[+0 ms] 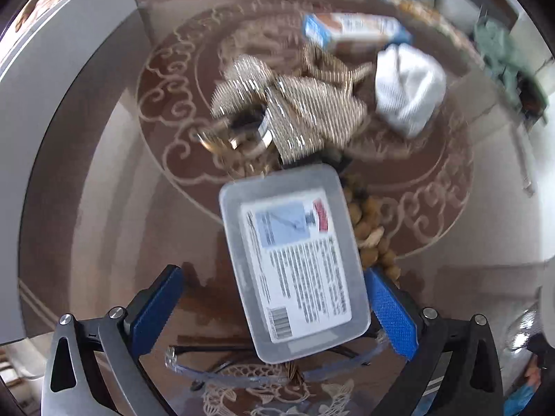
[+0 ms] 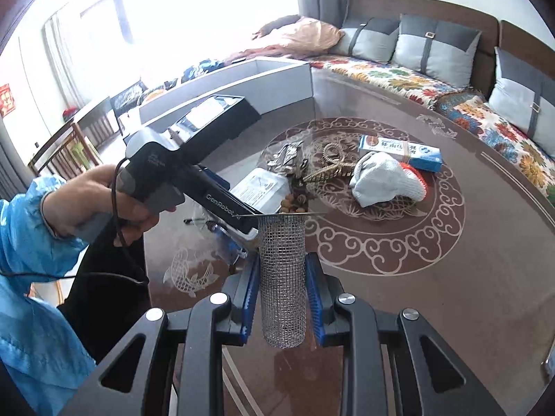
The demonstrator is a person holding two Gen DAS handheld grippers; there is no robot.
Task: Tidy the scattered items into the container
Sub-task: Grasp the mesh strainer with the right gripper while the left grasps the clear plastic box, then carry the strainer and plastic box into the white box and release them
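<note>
My left gripper (image 1: pixel 274 274) points down over a translucent plastic box (image 1: pixel 295 260) with a printed label. The box lies between the blue pads (image 1: pixel 393 312); the left pad stands well clear of it, so the gripper is open. My right gripper (image 2: pixel 282 260) is shut on a metal mesh cylinder (image 2: pixel 282 277), held upright above the table. Ahead lie a white glove (image 2: pixel 385 180) with an orange cuff, a blue and white carton (image 2: pixel 399 149), a braided rope (image 2: pixel 333 163), wooden beads (image 2: pixel 295 201) and silvery packets (image 2: pixel 284 159). The grey container (image 2: pixel 242 79) stands at the table's far left.
Clear-framed glasses (image 1: pixel 242 374) lie on the brown patterned table (image 2: pixel 451 260) under the plastic box. A hand (image 2: pixel 104 201) in a blue sleeve holds the left gripper's black body (image 2: pixel 194 173). A sofa with cushions (image 2: pixel 433 52) runs behind the table.
</note>
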